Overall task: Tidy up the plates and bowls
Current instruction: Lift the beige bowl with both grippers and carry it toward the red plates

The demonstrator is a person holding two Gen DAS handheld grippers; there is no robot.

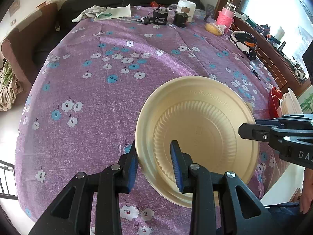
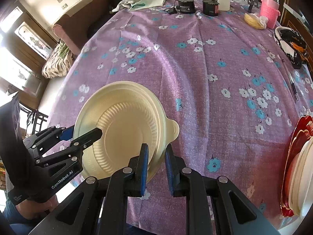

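Note:
A cream plastic bowl (image 1: 197, 125) (image 2: 125, 121) with a ribbed wall and a small tab on its rim sits tilted over the purple flowered tablecloth (image 1: 109, 98), near the table's front edge. A second rim shows under it, so it may be two nested bowls. My left gripper (image 1: 154, 156) (image 2: 82, 133) is shut on the bowl's left rim, one pad outside and one inside. My right gripper (image 2: 156, 156) (image 1: 250, 125) is shut on the opposite rim near the tab. A person's gloved hand holds the left gripper.
Upright white plates (image 2: 301, 166) (image 1: 291, 101) lean with a red plate (image 2: 293, 137) at the right edge. A black-and-white dish (image 2: 289, 43), a pen (image 2: 293, 88), a pink bottle (image 1: 225, 17), a white jar (image 1: 185, 7), black cans and a cloth (image 1: 105, 12) line the far side.

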